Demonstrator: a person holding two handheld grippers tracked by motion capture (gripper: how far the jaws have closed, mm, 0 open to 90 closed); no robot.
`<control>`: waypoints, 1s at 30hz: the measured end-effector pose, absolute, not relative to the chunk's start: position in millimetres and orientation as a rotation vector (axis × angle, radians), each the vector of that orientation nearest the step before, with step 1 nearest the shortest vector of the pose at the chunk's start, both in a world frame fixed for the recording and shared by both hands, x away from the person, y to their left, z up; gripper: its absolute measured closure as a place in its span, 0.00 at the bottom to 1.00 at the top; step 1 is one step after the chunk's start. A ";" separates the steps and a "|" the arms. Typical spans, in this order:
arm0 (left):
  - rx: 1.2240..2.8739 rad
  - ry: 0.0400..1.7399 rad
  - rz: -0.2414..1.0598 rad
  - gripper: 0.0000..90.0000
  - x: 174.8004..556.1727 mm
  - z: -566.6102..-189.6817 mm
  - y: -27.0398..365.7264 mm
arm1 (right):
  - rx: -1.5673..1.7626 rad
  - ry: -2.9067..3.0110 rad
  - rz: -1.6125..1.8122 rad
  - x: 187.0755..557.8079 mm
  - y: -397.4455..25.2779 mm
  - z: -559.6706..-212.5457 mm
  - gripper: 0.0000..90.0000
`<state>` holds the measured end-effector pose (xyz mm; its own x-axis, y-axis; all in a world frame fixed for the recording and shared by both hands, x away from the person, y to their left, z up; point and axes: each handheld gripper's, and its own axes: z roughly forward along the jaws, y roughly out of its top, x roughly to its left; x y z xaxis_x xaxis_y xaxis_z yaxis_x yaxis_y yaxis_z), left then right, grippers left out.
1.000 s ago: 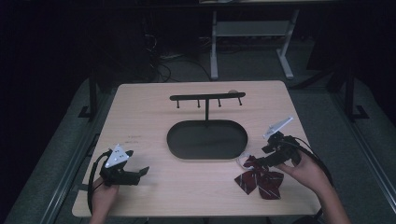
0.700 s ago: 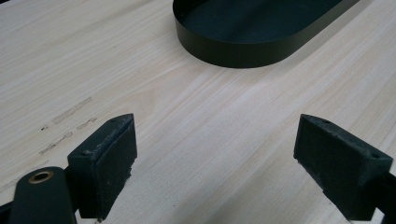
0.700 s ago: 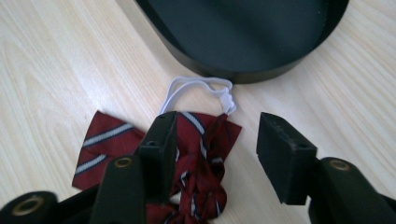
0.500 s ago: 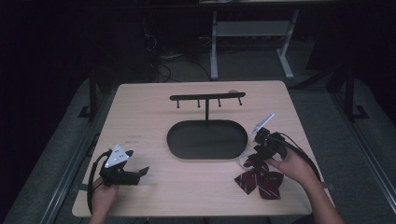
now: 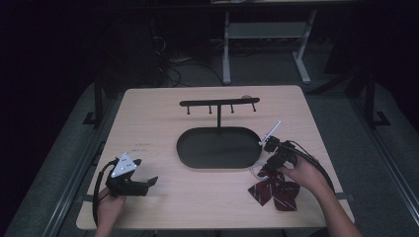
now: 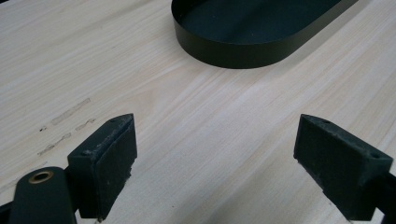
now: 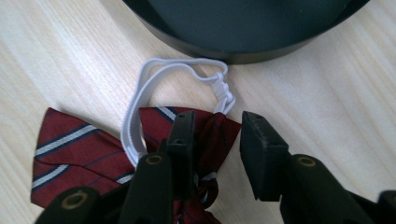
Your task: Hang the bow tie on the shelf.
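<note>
A dark red bow tie (image 5: 274, 190) with thin stripes lies flat on the table (image 5: 163, 113), near the right front corner. Its white band (image 7: 154, 88) loops out toward the black tray (image 5: 217, 147) and touches the tray's wall. The right gripper (image 7: 215, 133) sits low over the bow tie (right at its middle), jaws a little apart, with one jaw over the cloth and the other over bare wood. It holds nothing. The left gripper (image 6: 215, 158) rests near the left front of the table, jaws wide and holding nothing. A black rack (image 5: 219, 104) stands at the far side of the tray.
</note>
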<state>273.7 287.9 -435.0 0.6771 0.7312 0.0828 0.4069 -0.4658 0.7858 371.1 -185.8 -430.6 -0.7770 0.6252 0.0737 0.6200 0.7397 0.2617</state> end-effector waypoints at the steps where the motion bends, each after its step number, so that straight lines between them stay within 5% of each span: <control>1: 2.113 0.872 0.534 0.15 273.7 -435.0 287.9 | 1.042 2.912 0.428 371.1 -185.8 -430.6 0.75; 10: 2.113 0.870 0.534 0.15 273.7 -434.7 288.0 | 1.022 2.930 0.421 369.5 -189.1 -429.4 0.94; 30: 2.116 0.872 0.530 0.15 273.7 -435.3 287.2 | 0.945 2.869 0.612 355.6 -200.0 -390.2 0.96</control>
<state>273.7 287.2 -435.3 0.6789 0.7297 0.0819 0.4083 -0.4678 0.7838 355.6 -200.0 -390.2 -0.8102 0.5823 0.0663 0.5587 0.7333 0.3874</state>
